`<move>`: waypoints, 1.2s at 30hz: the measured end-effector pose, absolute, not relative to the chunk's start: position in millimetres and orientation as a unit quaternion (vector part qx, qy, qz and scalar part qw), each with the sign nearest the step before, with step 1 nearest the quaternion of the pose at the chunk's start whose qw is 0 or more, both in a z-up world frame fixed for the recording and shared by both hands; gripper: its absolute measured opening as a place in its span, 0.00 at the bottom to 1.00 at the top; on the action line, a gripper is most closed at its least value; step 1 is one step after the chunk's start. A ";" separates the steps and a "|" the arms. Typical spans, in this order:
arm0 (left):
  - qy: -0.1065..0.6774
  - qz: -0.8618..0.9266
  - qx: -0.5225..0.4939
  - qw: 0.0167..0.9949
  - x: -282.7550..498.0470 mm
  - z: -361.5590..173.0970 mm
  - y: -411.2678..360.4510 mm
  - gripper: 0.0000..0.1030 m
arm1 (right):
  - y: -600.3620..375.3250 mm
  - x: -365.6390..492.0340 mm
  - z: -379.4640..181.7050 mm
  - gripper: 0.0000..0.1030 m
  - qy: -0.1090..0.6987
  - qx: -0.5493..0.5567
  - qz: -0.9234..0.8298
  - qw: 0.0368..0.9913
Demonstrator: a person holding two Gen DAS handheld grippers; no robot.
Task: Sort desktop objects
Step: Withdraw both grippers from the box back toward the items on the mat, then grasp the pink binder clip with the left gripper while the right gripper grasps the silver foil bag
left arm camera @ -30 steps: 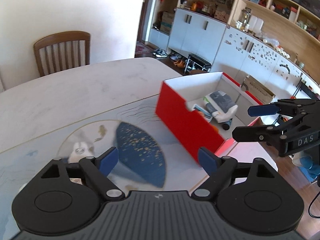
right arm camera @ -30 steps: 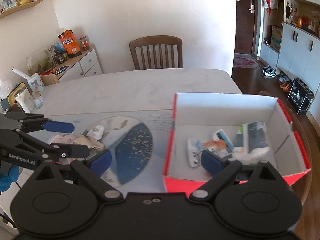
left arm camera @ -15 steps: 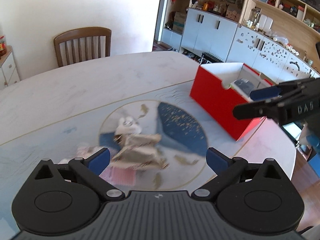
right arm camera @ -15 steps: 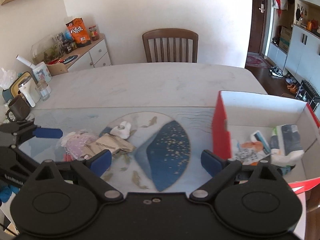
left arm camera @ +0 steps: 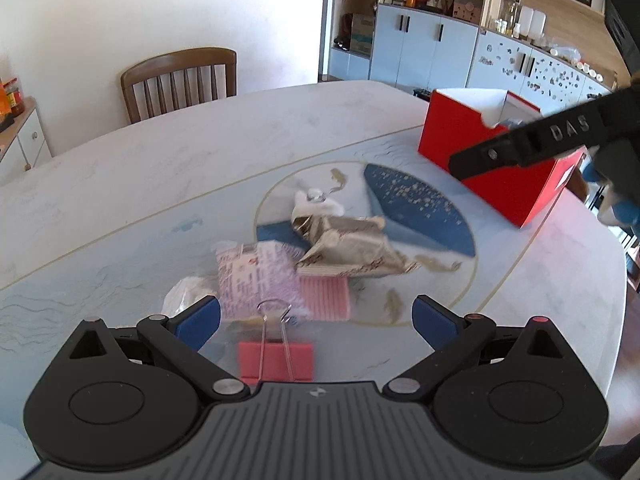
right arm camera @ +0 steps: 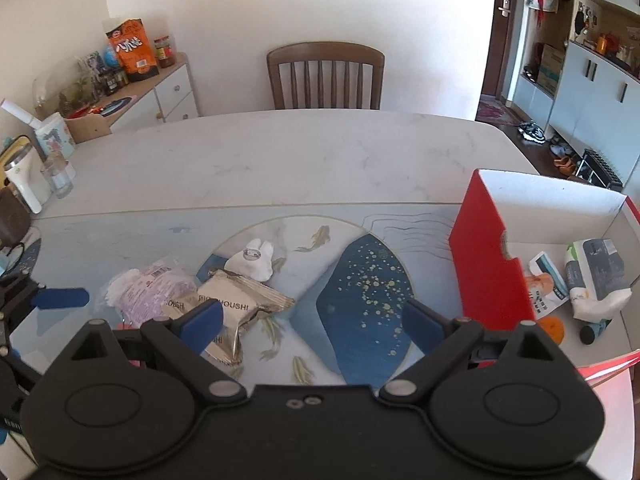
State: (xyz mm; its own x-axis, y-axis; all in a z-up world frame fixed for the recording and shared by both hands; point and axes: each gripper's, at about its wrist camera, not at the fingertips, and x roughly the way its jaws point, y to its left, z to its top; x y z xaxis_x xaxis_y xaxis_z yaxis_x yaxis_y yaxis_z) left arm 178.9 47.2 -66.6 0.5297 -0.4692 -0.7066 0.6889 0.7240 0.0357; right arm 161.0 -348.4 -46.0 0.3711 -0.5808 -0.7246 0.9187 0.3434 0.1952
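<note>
Desktop objects lay in a loose heap on the patterned mat that covered the near part of the table: a silver foil packet printed with dark letters, a lilac-and-white printed pouch touching its left side, a pink ribbed piece under the packet's near edge, and a small white object just beyond the packet. A red binder clip with its wire handles folded up sat nearest to me, just below the pouch and between my left gripper's blue pads. I had that gripper's jaws spread wide with nothing pinched, hovering over the heap and tilted down toward it. My right gripper was likewise released, its pads apart and empty, above the mat's dark blue patch with the foil packet by its left pad. The red box with its white inside stood at the right end of the table, well apart from the heap, and already held several packets, among them a white-and-grey pack. A wooden chair stood at the table's far side.
</note>
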 end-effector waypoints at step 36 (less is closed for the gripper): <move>0.386 -0.299 0.158 0.858 197.7 -122.9 65.8 0.99 | -402.7 259.3 -117.3 0.88 0.303 0.403 -0.507 0.699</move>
